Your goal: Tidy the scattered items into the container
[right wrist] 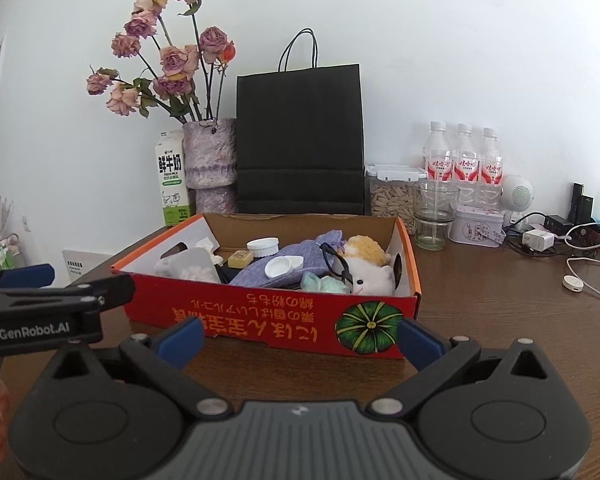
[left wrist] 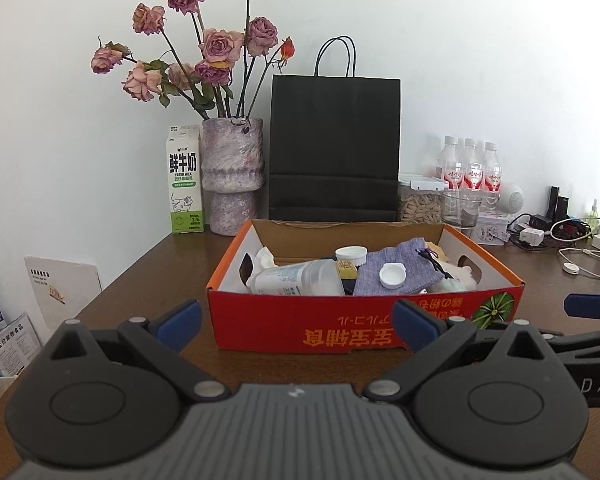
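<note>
On the brown wooden table [right wrist: 500, 320], the red cardboard box [left wrist: 300, 320] with upside-down orange lettering sits at 12 o'clock of both empty, spread-fingered grippers, left gripper [left wrist: 296, 316] marked "GenRobot.AI", right gripper [right wrist: 300, 338]; "FRESH MILK" carton [left wrist: 185, 184] at 11 o'clock.

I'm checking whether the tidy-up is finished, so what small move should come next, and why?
Probably draw both grippers back and stop. The left gripper and right gripper are open and hold nothing, the small items, such as the purple pouch and plush toy, lie in the red box, and the table around it shows no stray.
</note>
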